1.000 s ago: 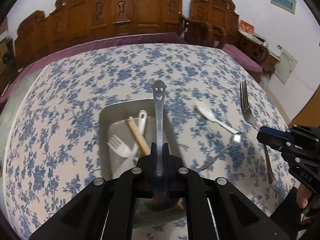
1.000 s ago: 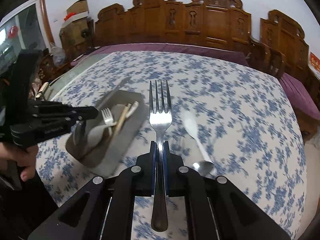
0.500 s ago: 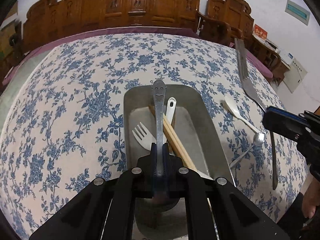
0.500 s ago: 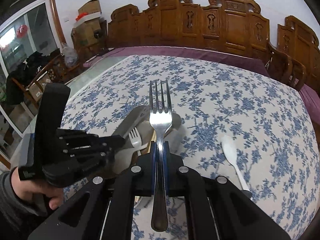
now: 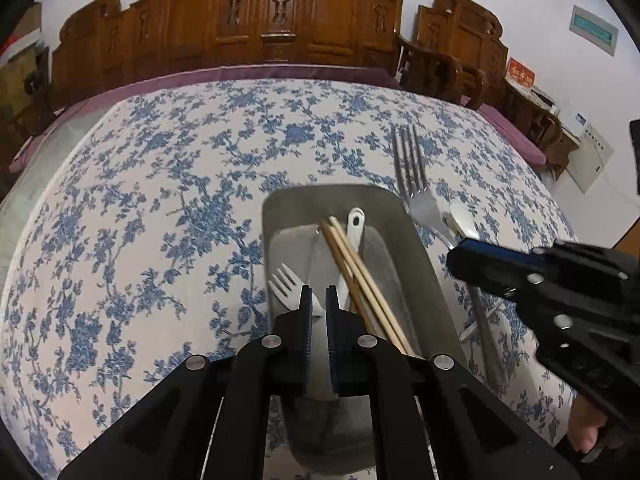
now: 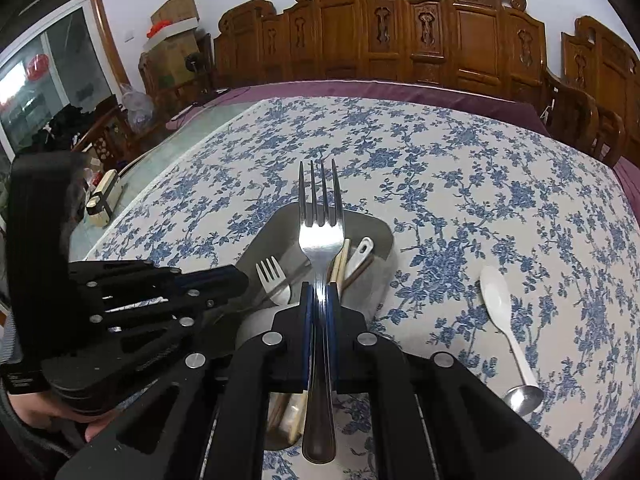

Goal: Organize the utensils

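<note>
A grey metal tray (image 5: 424, 264) on the flowered tablecloth holds wooden chopsticks (image 5: 360, 280), a white plastic fork (image 5: 282, 284) and a white spoon (image 5: 355, 224). My left gripper (image 5: 319, 300) hangs low over the tray's near end. Its jaws are almost together on a pale metal strip that slopes down into the tray, which looks like the metal spoon's handle. My right gripper (image 6: 320, 292) is shut on the handle of a steel fork (image 6: 320, 236). The fork's tines point forward above the tray (image 6: 376, 236). From the right wrist view, the left gripper (image 6: 240, 280) sits just to the left.
A white plastic spoon (image 6: 500, 300) and a small metal spoon (image 6: 524, 398) lie on the cloth right of the tray. Carved wooden chairs ring the table's far side. A person's hand (image 6: 36, 412) holds the left gripper.
The spoon handle with its smiling end stood out ahead of the left jaws; now it no longer shows there. The right gripper carried the fork leftwards until it came over the tray.
</note>
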{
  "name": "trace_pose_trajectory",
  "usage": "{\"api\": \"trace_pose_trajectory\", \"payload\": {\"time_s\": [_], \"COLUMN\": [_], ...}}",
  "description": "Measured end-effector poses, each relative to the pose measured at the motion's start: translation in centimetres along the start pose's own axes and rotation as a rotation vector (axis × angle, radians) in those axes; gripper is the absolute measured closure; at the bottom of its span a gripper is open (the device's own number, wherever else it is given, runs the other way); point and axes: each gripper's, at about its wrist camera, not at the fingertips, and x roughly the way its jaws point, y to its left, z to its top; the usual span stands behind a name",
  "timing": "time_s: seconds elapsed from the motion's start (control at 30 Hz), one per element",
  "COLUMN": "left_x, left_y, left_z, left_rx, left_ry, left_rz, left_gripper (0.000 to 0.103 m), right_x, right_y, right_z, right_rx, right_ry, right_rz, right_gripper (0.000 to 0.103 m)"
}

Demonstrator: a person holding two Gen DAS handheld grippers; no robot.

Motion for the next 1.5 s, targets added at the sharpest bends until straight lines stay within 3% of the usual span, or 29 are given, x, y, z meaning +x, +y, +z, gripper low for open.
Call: {"api": "trace_pose_trajectory", "payload": {"time_s": [0.4,0.93,1.03,1.13,1.27,1.37,1.5], "left_x": [-2.2,-3.1,-3.2,-3.2,-3.2,-3.3,-3.5], "left_y": [3.0,4.3,4.3,4.2,3.9,3.4,2.3], "left_z": [1.1,1.5,1.6,1.5,1.5,1.4,1.3], "left_rx": [-0.04,-0.067,-0.068,-0.065,-0.06,-0.055,-0.043], "left_ry": [-0.068,-0.089,-0.098,-0.098,-0.096,-0.097,-0.102], "left_rz": [0.046,0.05,0.051,0.05,0.045,0.033,0.007], "left_gripper": [0.097,0.096,0.086,0.086,0.085,0.083,0.076], "right_x": [2.8,4.3,4.2,3.5,1.2,-0.9,-2.5], "right_y": [1.3,2.6,2.8,2.7,1.6,-0.5,-4.5], "right_z": [0.3,-1.4,-1.5,-1.5,-1.0,-1.2,-2.4], "right_rx": [0.036,-0.001,-0.02,-0.039,-0.045,-0.066,-0.083], "right_ry": [0.014,0.07,0.073,0.061,0.022,0.0,0.02], "right_rz": [0.024,0.011,0.002,0.012,0.024,-0.017,-0.111], "right_gripper": [0.095,0.095,0.094,0.093,0.093,0.093,0.082]}}
